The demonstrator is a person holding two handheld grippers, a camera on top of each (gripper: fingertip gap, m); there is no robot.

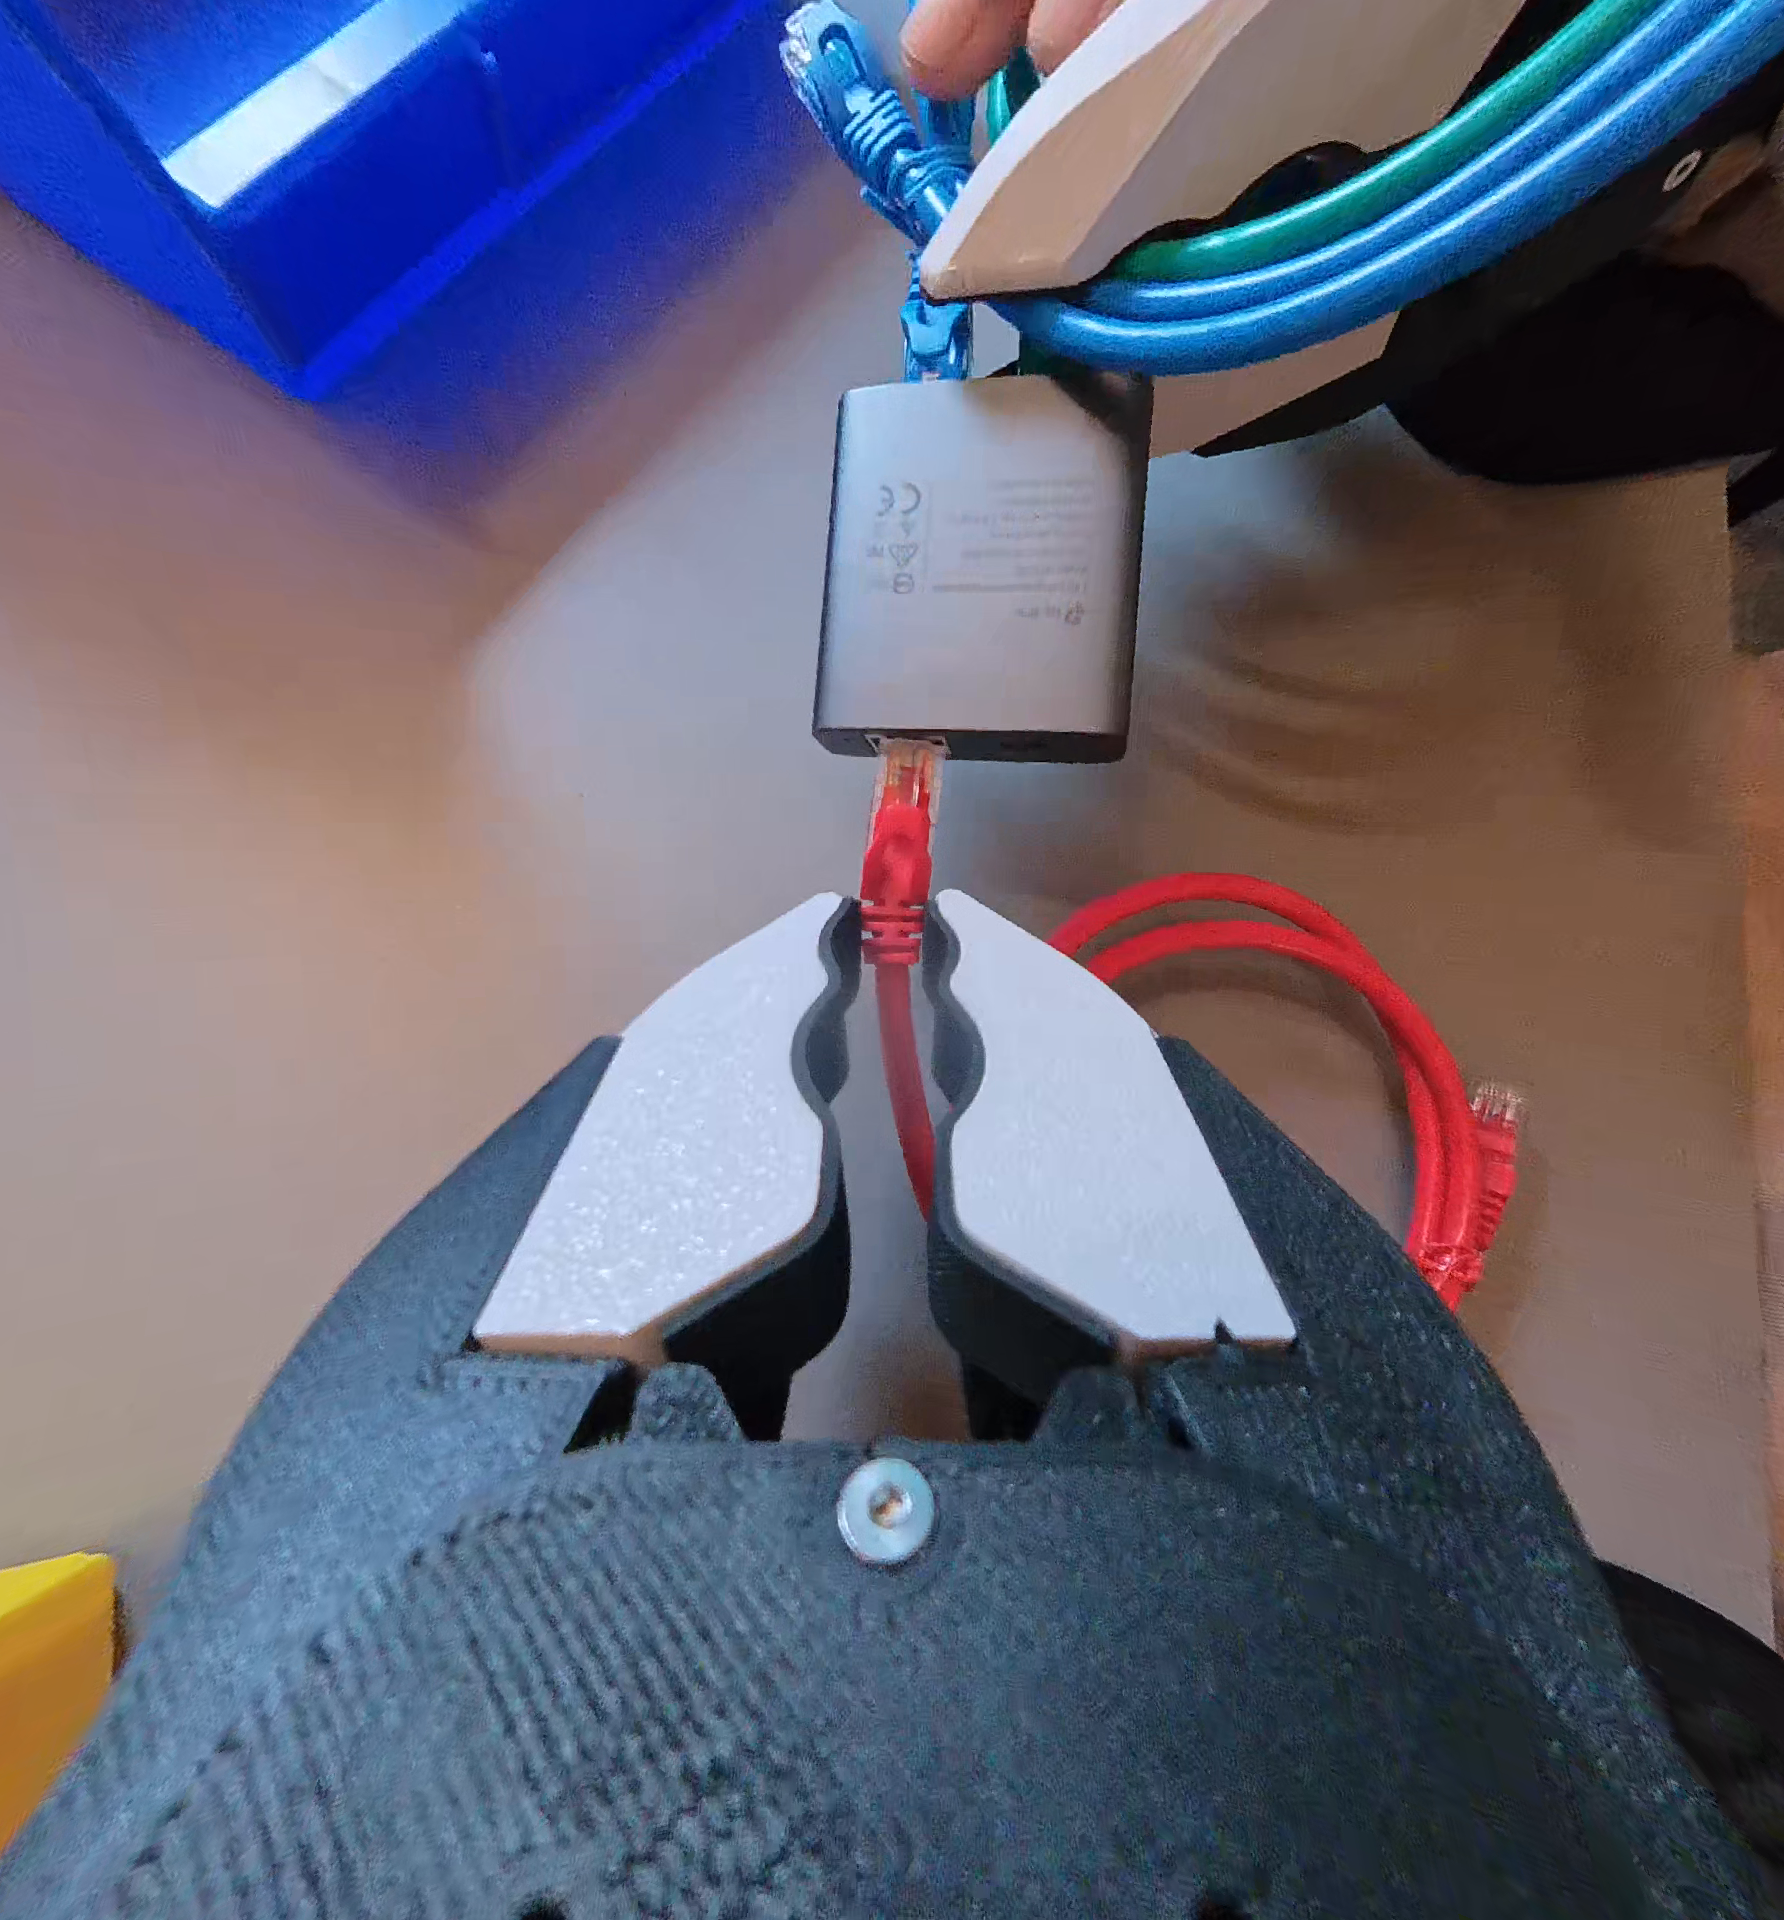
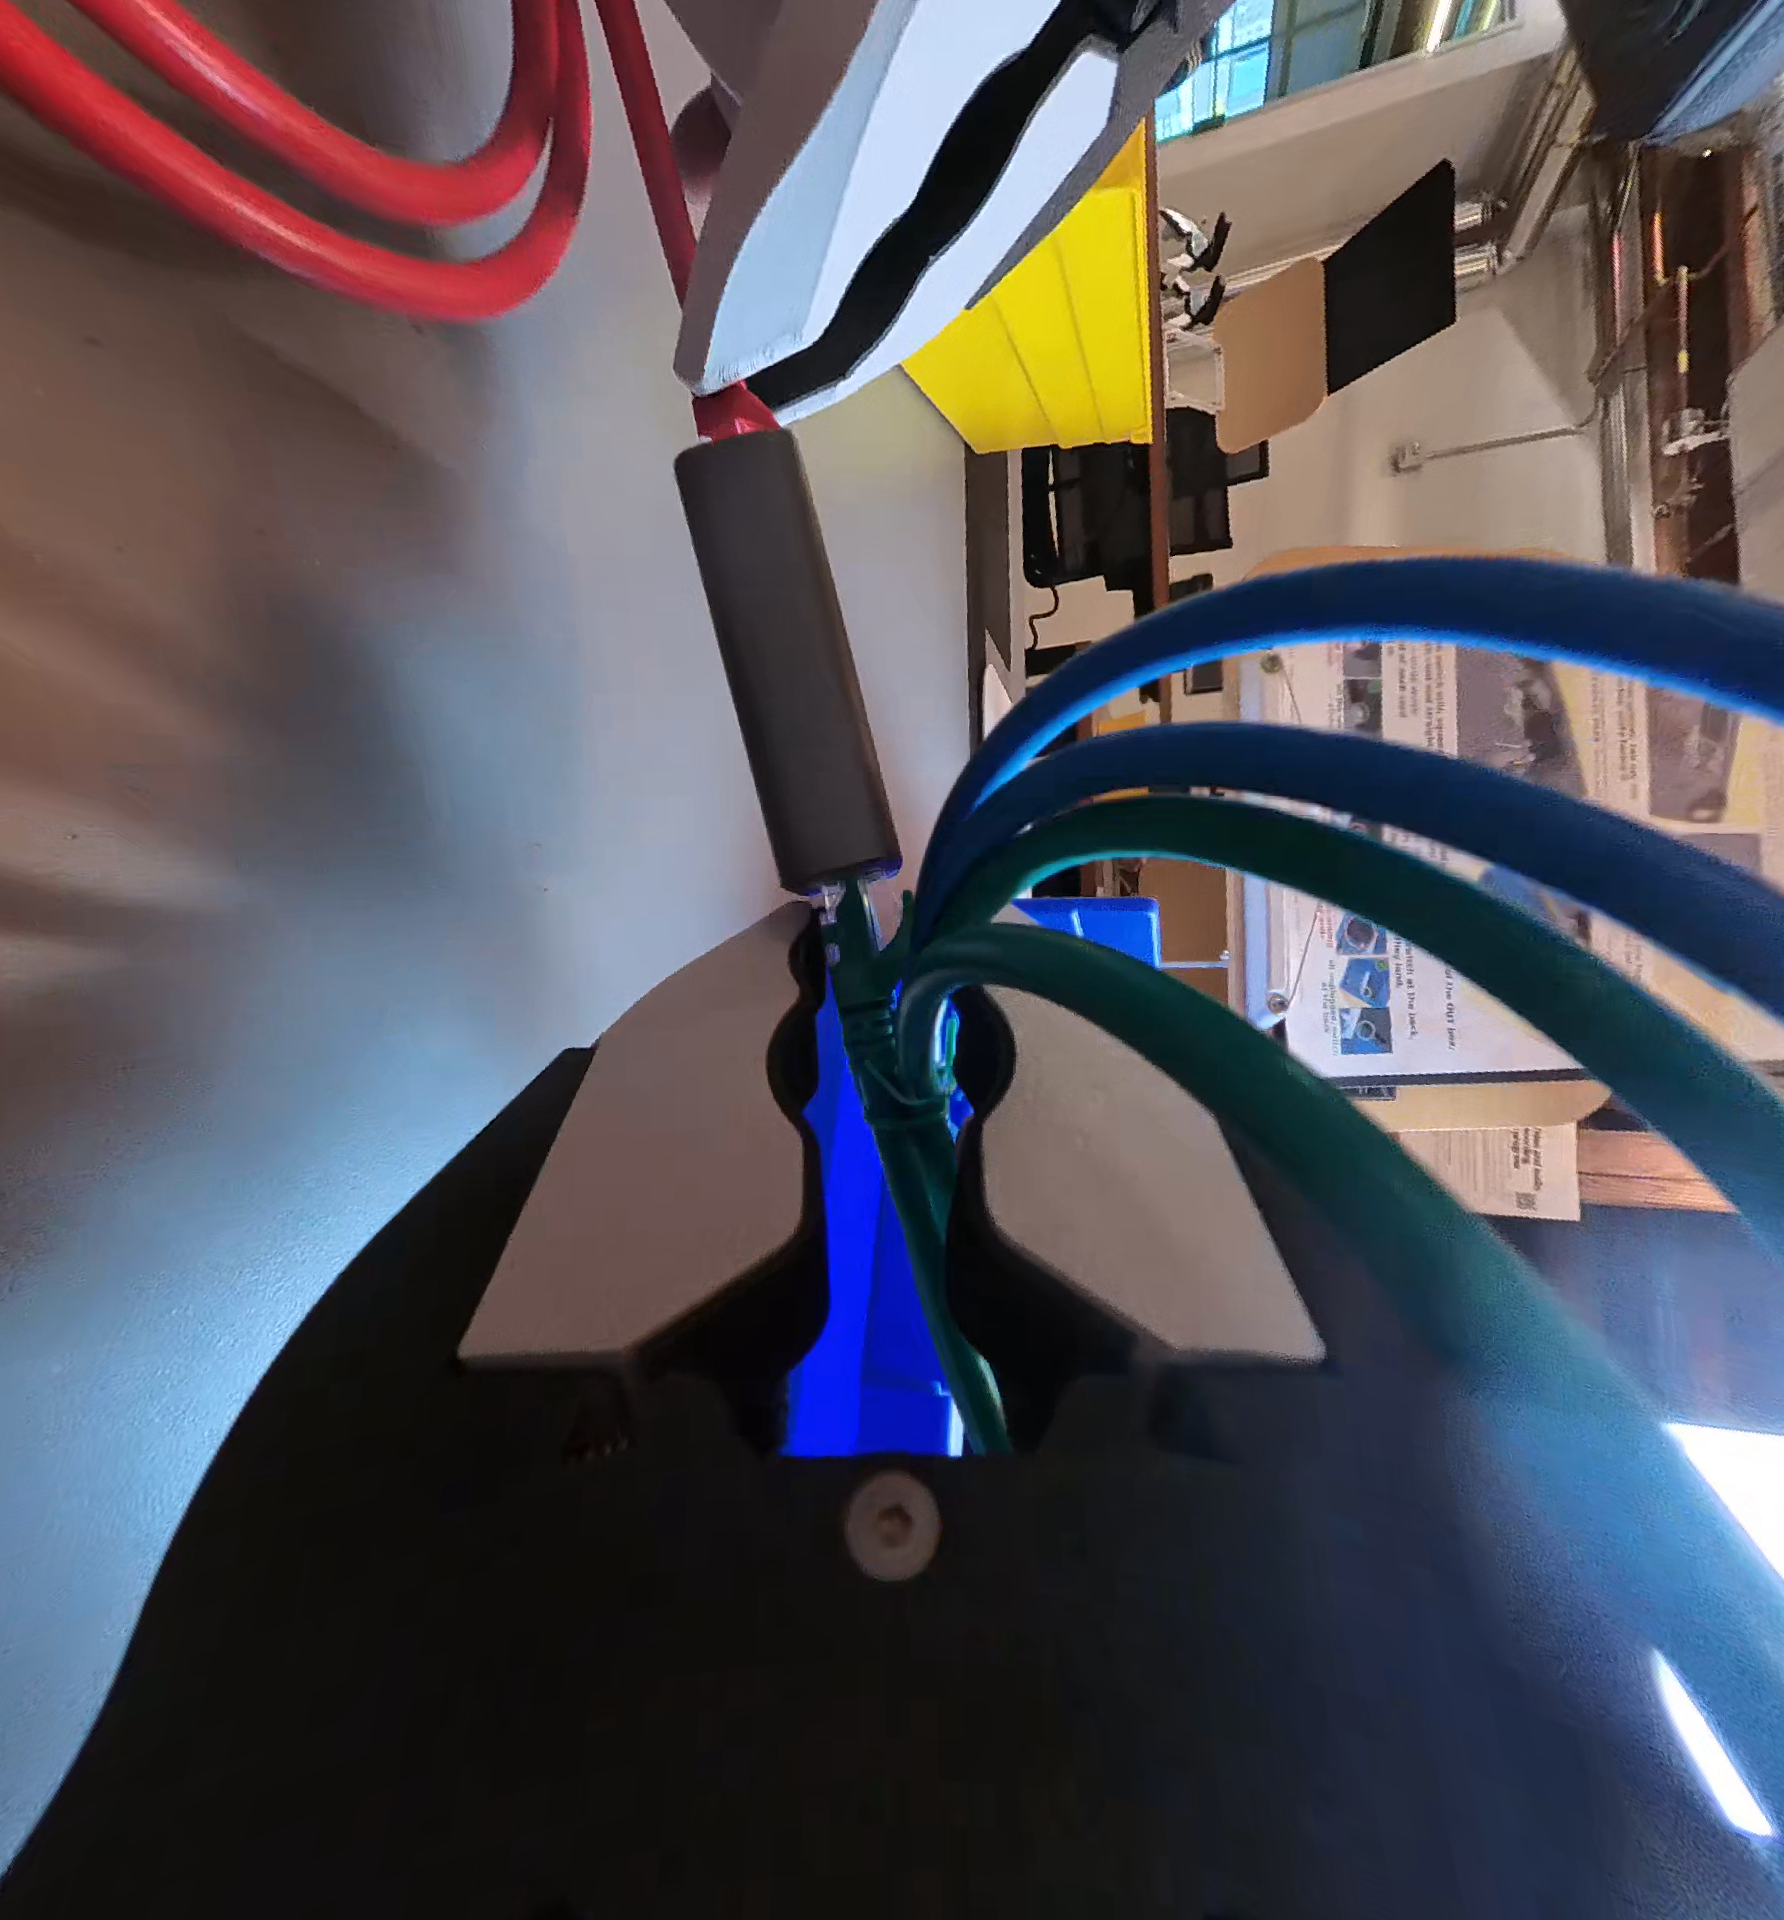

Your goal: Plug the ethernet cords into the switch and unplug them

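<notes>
**Red plug at the port, switch held between two cords**

The small grey switch (image 1: 976, 571) hangs above the table (image 1: 244, 831), strung between the two grippers by the cords at its ends. In the left wrist view the left gripper (image 1: 896, 925) has its jaws closed on the boot of the red cord (image 1: 893, 894), whose clear plug sits in the mouth of the switch's near port; part of the plug body shows outside the port, so I cannot tell whether it is latched. The rest of the red cord lies coiled on the table to the right.

In the right wrist view the right gripper (image 2: 883, 971) has its jaws closed around a green cord (image 2: 872, 1039) just behind its plug, which meets the switch's other end. Blue cords (image 2: 1387, 665) loop off to the right.

The step in hand looks like the red plug's passage at the port, going in or coming out. Either way the next move calls for a straight line along the port's axis, with the right gripper bracing the switch. Unplugging would also need the latch tab pressed.
</notes>
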